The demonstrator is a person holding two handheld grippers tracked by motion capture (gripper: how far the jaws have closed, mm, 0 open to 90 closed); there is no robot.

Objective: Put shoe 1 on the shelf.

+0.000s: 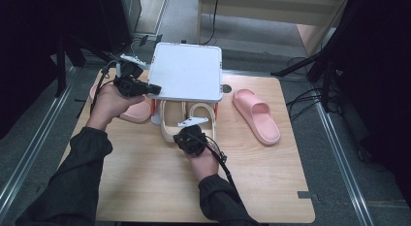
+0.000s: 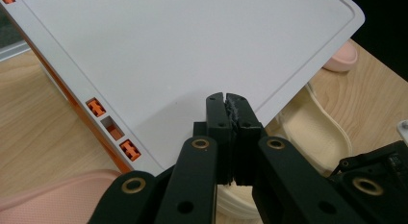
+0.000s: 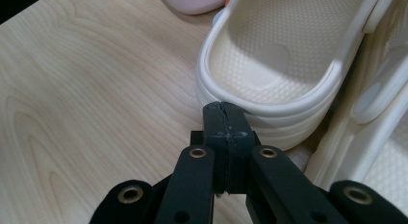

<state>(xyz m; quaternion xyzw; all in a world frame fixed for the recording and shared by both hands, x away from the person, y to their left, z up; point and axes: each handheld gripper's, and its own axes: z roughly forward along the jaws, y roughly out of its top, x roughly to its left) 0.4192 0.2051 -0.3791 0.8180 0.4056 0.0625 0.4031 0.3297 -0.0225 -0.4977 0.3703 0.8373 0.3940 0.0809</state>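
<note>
right gripper [image 1: 196, 130] lower centre, jaws closed on nothing, tips at heel rim of cream slipper [image 3: 269, 56], left gripper [image 1: 145, 88] upper left – jaws pinched together, empty, over corner of white tray [image 1: 186, 71], pink slipper [image 1: 256, 114] right on table [image 1: 145, 177]

The left gripper [image 1: 141, 88] has its jaws pressed together, held out on a nearly straight arm. The right gripper [image 1: 190, 137] is likewise clamped, its forearm bent in close.
</note>
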